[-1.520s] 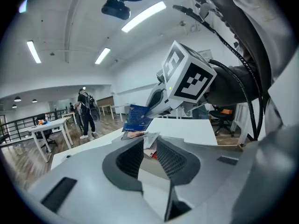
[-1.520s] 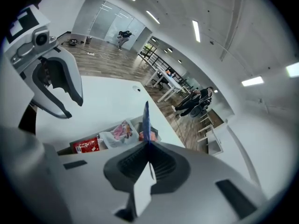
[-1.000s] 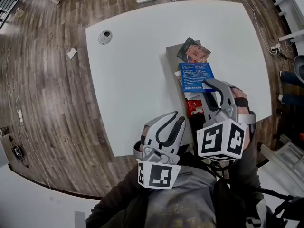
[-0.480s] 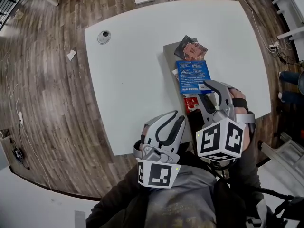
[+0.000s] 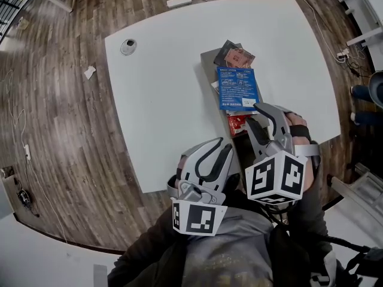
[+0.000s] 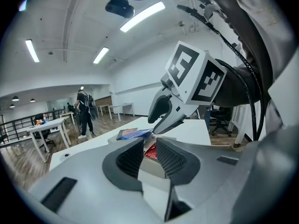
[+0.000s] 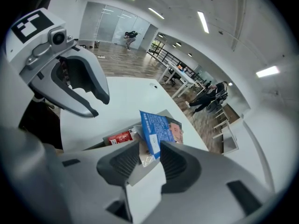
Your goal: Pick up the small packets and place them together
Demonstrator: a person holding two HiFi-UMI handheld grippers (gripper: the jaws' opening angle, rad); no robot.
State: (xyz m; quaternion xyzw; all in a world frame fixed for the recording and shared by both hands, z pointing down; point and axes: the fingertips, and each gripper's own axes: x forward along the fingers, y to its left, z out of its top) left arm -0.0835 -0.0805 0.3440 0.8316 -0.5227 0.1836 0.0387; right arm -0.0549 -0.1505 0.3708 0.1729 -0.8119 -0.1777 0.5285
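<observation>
The blue packet (image 5: 237,88) is laid on the grey board (image 5: 208,67) among the other small packets (image 5: 239,57), its corner left between the right gripper's (image 5: 256,113) just-opened jaws, while the left gripper (image 5: 220,148) is held back, parted and empty.

White table (image 5: 167,88), grey board (image 5: 207,70) on it, round grommet (image 5: 128,46) near corner

You see a blue packet (image 5: 237,88) with white print, a red packet (image 5: 237,124), a pink-brown packet (image 5: 239,58), a grey board (image 5: 208,64), a white worktop (image 5: 167,88), a brown wood-grain floor (image 5: 60,130), and black-and-white square markers on your grey left tool (image 5: 216,148) and right tool (image 5: 258,113).
</observation>
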